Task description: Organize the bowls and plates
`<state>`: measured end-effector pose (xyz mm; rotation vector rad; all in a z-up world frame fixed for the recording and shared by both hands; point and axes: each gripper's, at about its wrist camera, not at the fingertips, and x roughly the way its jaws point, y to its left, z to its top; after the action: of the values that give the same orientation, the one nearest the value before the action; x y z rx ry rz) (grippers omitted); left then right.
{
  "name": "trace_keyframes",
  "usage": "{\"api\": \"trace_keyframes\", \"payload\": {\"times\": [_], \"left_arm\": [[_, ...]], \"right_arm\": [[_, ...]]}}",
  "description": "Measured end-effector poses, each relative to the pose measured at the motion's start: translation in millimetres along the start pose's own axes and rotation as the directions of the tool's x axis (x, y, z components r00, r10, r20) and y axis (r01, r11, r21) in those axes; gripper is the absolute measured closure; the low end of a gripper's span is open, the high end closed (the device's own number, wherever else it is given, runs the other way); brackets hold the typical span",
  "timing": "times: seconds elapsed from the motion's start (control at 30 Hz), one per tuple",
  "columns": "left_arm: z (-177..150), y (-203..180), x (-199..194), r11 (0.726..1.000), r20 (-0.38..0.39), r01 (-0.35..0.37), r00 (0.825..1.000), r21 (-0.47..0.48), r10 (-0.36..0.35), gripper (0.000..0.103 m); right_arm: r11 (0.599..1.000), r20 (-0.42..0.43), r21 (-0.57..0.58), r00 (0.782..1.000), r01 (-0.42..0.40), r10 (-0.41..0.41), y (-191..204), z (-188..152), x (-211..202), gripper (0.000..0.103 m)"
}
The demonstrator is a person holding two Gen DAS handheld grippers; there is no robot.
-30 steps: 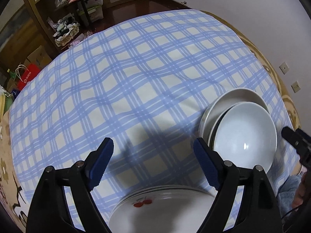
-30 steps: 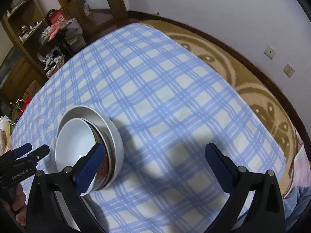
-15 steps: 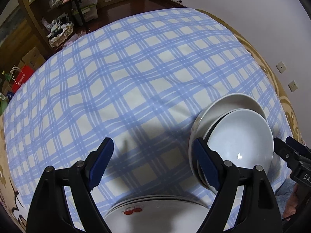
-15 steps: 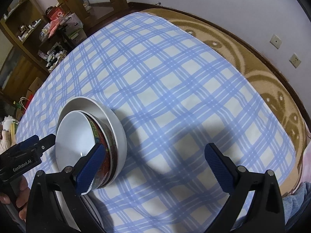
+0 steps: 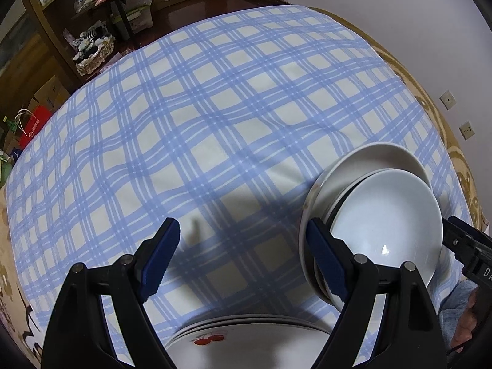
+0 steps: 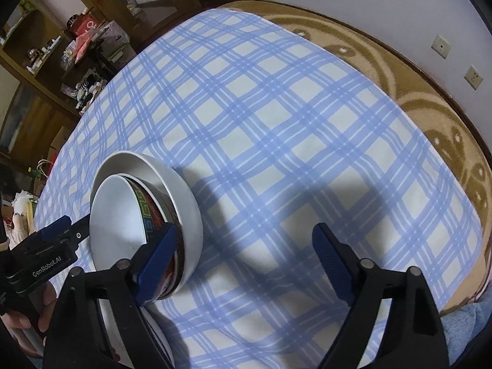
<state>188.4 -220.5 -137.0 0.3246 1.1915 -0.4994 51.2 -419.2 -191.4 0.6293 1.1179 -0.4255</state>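
Observation:
Nested bowls [image 5: 384,215] lean on the checked cloth: a white bowl inside a red-and-green patterned bowl [image 6: 153,215], both inside a larger white bowl [image 6: 184,203]. A stack of white plates [image 5: 246,347] with a cherry print lies at the near edge. My left gripper [image 5: 244,261] hangs open above the cloth between plates and bowls, its right finger [image 5: 326,264] overlapping the stack's left rim. My right gripper [image 6: 246,264] is closing with only cloth between its jaws; its left finger [image 6: 156,261] sits over the bowls' right side. Each gripper shows at the other view's edge.
The blue-and-white checked cloth [image 5: 215,123] covers a round table with a brown patterned border [image 6: 430,113]. A white wall with sockets runs to the right. Wooden shelves and boxes [image 5: 77,30] stand beyond the far left. A hand [image 6: 24,316] holds the left gripper.
The right gripper's jaws have narrowed a little. The bowl stack looks slightly larger and nearer the left gripper's right finger. The left jaws keep the same gap.

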Motion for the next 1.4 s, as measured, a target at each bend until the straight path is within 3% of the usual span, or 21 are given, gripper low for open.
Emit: {"api": "trace_keyframes", "payload": {"times": [0.67,0.83,0.9,1.0,1.17,1.23,1.3,1.4], "left_arm": [[-5.7,3.4,8.7,0.999,0.007,-0.041,0.999,-0.032,0.041,0.020],[-7.7,5.4,8.2,0.999,0.014,-0.016,1.000,-0.040,0.016,0.020],[-7.9,6.2,8.4,0.999,0.014,-0.007,1.000,-0.036,0.008,0.021],[-8.8,4.9,6.9,0.999,0.017,0.032,0.999,-0.031,-0.032,0.036],[-8.3,-17.3,1.7,0.999,0.025,0.008,1.000,0.053,-0.009,0.069],[-8.3,-25.5,0.9,0.997,0.020,0.013,1.000,0.074,-0.014,0.084],[-7.2,-28.4,1.3,0.997,0.014,0.027,0.999,0.073,-0.028,0.092],[-6.7,-29.7,2.4,0.997,0.014,0.034,0.999,0.062,-0.035,0.096]], "right_arm": [[0.996,0.006,-0.072,0.998,0.059,-0.059,21.4,1.6,-0.8,0.019],[0.993,-0.001,-0.109,0.999,0.040,-0.040,29.8,0.1,-2.0,0.043],[0.993,-0.001,-0.115,0.999,0.038,-0.038,31.7,-0.8,-1.5,0.048],[0.995,-0.009,-0.097,1.000,0.020,-0.021,31.0,-0.6,-0.5,0.051],[0.997,-0.013,-0.075,0.999,-0.034,0.034,31.7,-0.3,0.0,0.068],[0.997,-0.017,-0.057,0.999,-0.041,0.040,30.8,-0.1,0.8,0.068],[0.998,-0.017,-0.042,0.999,-0.047,0.047,30.2,-1.0,0.8,0.069],[0.998,-0.013,-0.032,0.999,-0.046,0.046,31.0,-2.5,0.9,0.069]]}}
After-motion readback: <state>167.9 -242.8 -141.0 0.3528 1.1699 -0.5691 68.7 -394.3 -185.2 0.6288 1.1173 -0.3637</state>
